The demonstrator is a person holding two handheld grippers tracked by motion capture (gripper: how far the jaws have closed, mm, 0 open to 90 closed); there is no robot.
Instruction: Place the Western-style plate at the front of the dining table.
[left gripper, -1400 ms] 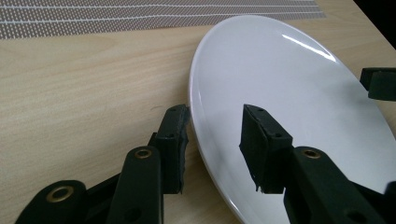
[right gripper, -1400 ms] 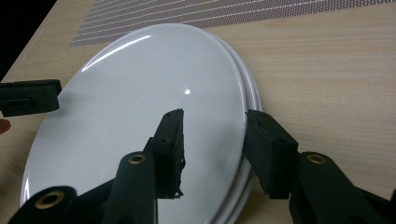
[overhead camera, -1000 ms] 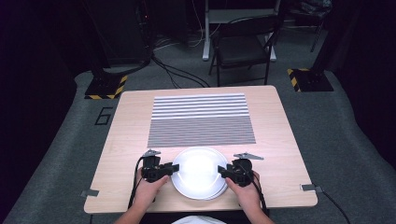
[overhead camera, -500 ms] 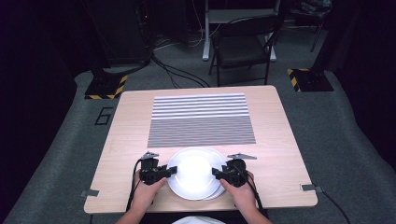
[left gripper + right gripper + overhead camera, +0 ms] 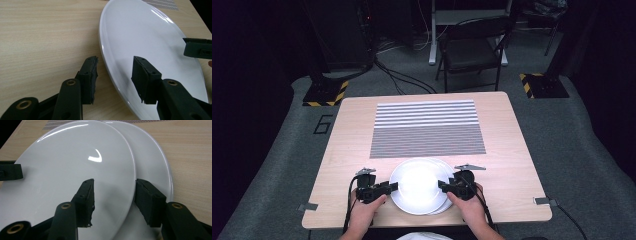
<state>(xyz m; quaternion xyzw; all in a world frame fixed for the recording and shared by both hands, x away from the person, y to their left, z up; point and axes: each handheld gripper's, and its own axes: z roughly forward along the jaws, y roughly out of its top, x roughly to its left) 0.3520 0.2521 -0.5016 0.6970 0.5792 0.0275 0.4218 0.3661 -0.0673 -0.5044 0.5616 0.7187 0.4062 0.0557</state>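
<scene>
Both hands low; left gripper (image 5: 115, 75) and right gripper (image 5: 113, 200) fingers spread, seemingly astride top plate (image 5: 418, 184) rim

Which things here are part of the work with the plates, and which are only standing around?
In the job:
- top plate
- lower plate
- left gripper, open, fingers astride the rim
- right gripper, open, fingers astride the rim

Only standing around:
- striped mat
- folding chair
- table
</scene>
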